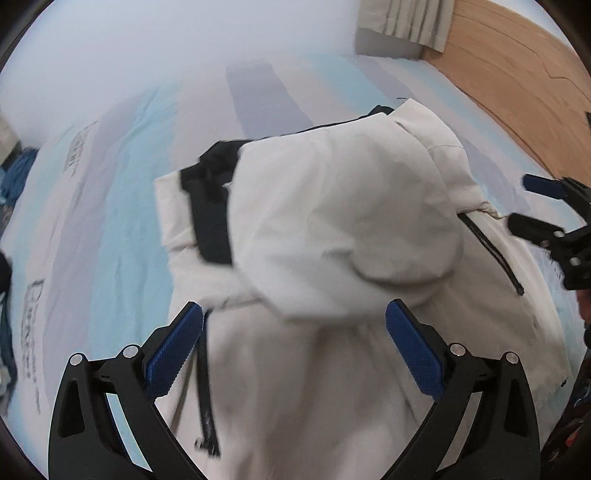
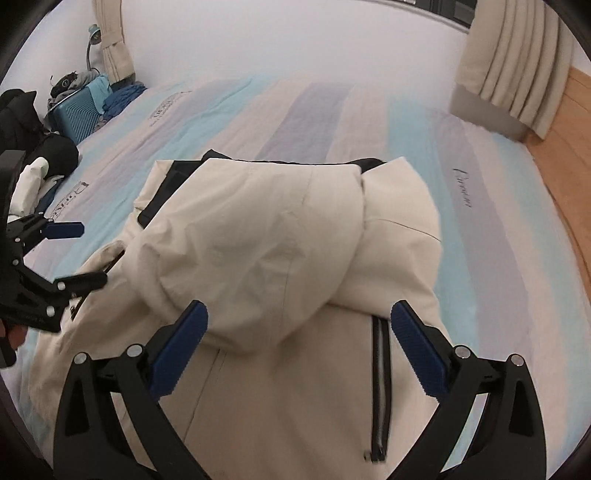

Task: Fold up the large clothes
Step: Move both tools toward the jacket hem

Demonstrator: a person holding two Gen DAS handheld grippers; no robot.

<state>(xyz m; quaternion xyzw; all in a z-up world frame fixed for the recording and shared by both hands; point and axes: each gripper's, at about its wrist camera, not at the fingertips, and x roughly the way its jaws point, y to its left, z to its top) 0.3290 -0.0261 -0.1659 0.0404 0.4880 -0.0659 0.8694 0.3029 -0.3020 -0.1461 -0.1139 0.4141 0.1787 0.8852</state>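
A large cream-white hooded jacket (image 1: 332, 229) (image 2: 266, 236) with black lining and black zips lies spread on a bed (image 1: 122, 221) (image 2: 461, 192) with pale blue, lilac and cream stripes. Its hood (image 2: 258, 206) lies folded down over the body. My left gripper (image 1: 295, 347) hovers above the jacket, open, with nothing between its blue pads. It also shows at the left edge of the right wrist view (image 2: 90, 254), over the jacket's left side. My right gripper (image 2: 301, 343) is wide open above the jacket beside a pocket zip (image 2: 380, 387). It appears at the right edge of the left wrist view (image 1: 519, 202).
A teal suitcase (image 2: 74, 118) with clothes piled on it stands at the bed's far left corner. Dark clothing (image 2: 26, 118) lies beside it. Beige curtains (image 2: 517, 70) (image 1: 406, 18) hang at the far right. Wooden floor (image 2: 569, 166) (image 1: 517, 74) runs along the bed's right side.
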